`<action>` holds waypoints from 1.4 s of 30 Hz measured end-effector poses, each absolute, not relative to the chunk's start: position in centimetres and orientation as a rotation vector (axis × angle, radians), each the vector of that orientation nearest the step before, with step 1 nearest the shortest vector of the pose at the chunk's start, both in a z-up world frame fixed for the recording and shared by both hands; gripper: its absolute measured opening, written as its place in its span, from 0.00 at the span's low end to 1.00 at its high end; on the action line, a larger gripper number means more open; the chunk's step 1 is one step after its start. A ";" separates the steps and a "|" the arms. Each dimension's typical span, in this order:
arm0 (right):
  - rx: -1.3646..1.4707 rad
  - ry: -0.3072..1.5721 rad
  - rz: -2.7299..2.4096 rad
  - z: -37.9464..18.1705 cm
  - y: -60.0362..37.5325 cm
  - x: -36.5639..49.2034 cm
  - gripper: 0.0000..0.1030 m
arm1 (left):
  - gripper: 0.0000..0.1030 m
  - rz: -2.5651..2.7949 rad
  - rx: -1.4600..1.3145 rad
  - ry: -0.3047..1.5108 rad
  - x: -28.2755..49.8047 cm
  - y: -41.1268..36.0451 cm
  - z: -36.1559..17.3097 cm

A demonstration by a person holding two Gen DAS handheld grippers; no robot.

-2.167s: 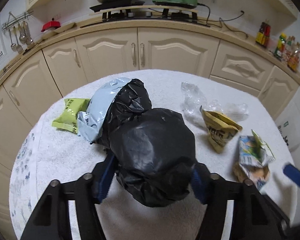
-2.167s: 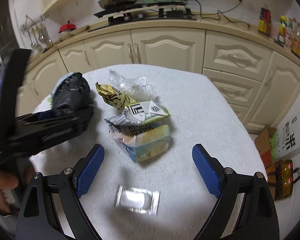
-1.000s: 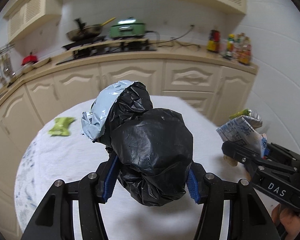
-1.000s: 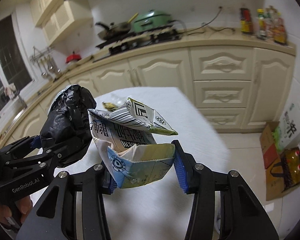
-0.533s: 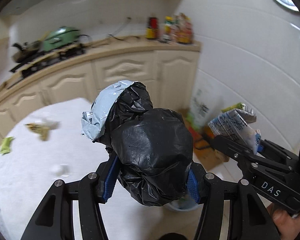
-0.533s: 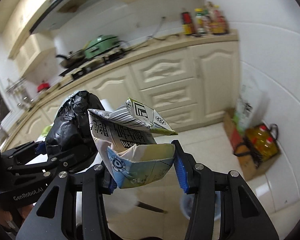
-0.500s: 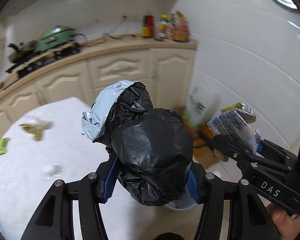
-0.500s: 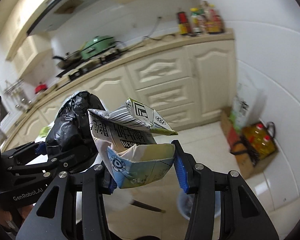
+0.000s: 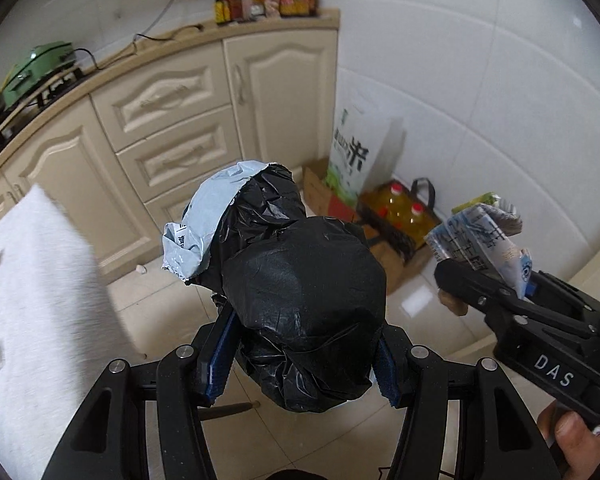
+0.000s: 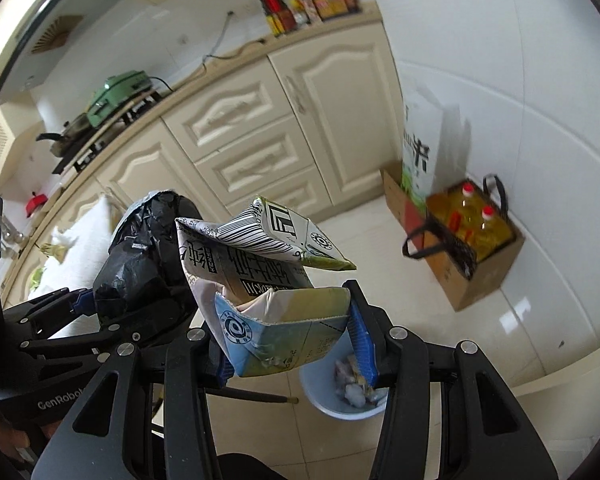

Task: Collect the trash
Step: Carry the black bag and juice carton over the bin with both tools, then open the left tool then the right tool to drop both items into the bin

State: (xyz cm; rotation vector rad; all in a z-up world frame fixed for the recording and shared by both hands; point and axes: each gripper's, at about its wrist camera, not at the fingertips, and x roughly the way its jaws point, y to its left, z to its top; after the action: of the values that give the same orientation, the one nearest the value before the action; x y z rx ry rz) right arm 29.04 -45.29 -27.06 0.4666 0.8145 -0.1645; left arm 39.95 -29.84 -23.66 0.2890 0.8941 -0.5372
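The white-covered counter (image 9: 40,280) sits off to the left with a few scraps on it, and both tools are out over the tiled floor. Down below, in the right wrist view, one pale blue bin (image 10: 342,394) stands on the tiles, partly hidden behind the carton, with some waste already in it.

The left gripper (image 9: 302,354) has its jaws clamped on one crumpled black bag (image 9: 300,304), which has a grey-blue plastic mailer (image 9: 208,216) bunched against it. The right gripper (image 10: 292,342) has its jaws clamped on one squashed milk carton (image 10: 276,300), flaps splayed open.

My worry is the drop. The bin mouth looks narrow beside that bulky bag, so letting go off-centre could send it onto the rim or the floor. The mailer only clings to the bag and may slide off on its own. Two loads released together could jam at the opening. A stick (image 10: 256,396) lying on the floor near the bin is another thing to knock.
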 end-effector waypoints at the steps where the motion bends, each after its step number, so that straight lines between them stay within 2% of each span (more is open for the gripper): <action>1: 0.474 0.823 -0.167 -27.7 -45.5 29.0 0.46 | 0.53 -0.539 0.298 0.900 40.4 -30.6 -24.2; 8: 0.517 0.875 -0.186 -31.3 -47.2 29.7 0.46 | 0.53 -0.546 0.345 0.964 44.3 -35.2 -28.2; 17: 0.529 0.903 -0.205 -33.1 -48.3 30.3 0.46 | 0.55 -0.571 0.384 1.004 47.2 -38.4 -31.7; 22: 0.535 0.910 -0.207 -33.6 -48.6 30.7 0.46 | 0.59 -0.572 0.389 1.005 47.5 -38.8 -32.5; 24: 0.535 0.913 -0.205 -33.7 -48.5 30.8 0.46 | 0.69 -0.566 0.399 0.990 47.6 -38.9 -32.7; 26: 0.534 0.915 -0.204 -33.8 -48.4 31.0 0.46 | 0.72 -0.561 0.402 0.979 47.6 -38.9 -32.8; 42: 0.522 0.927 -0.173 -33.9 -46.6 32.6 0.47 | 0.72 -0.534 0.381 0.994 47.1 -37.1 -32.9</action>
State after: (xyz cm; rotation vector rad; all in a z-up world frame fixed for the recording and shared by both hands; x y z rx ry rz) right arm 32.56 -46.63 -33.87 0.5218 0.9269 -0.1733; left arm 47.12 -37.12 -32.91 0.3806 0.9944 -0.5341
